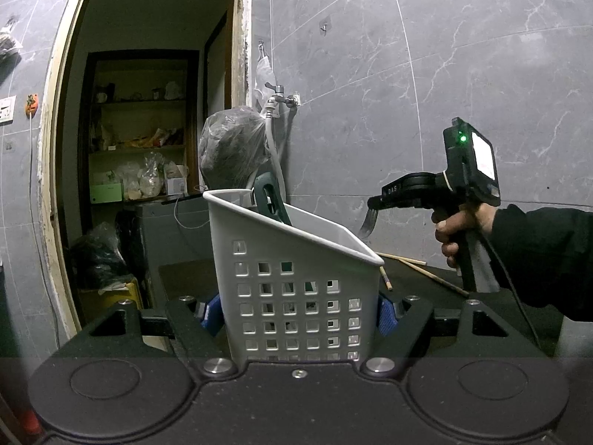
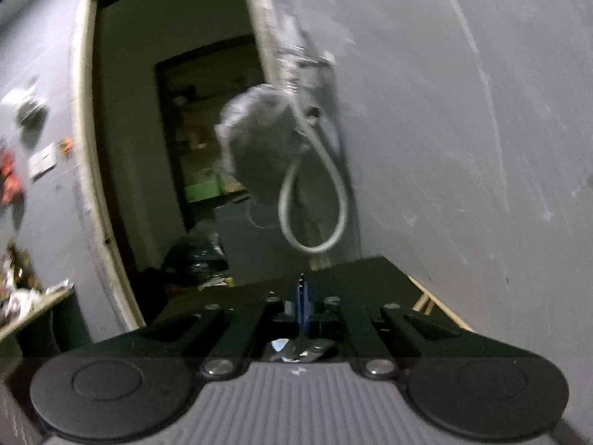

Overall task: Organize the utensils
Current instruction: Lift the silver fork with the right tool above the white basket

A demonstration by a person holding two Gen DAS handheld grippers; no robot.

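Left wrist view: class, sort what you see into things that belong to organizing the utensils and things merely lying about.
Belongs: white perforated basket in left gripper; green-handled utensil inside it; metal utensil in right gripper; chopsticks on table.
Lying about: tap; hose; plastic bag; shelves.

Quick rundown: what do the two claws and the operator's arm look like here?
Both claws are matte black with blue finger pads and silver bolts. The right claw has a pistol grip, a green LED, a white panel, "DAS" lettering and a black cable. The person wears a black sleeve.
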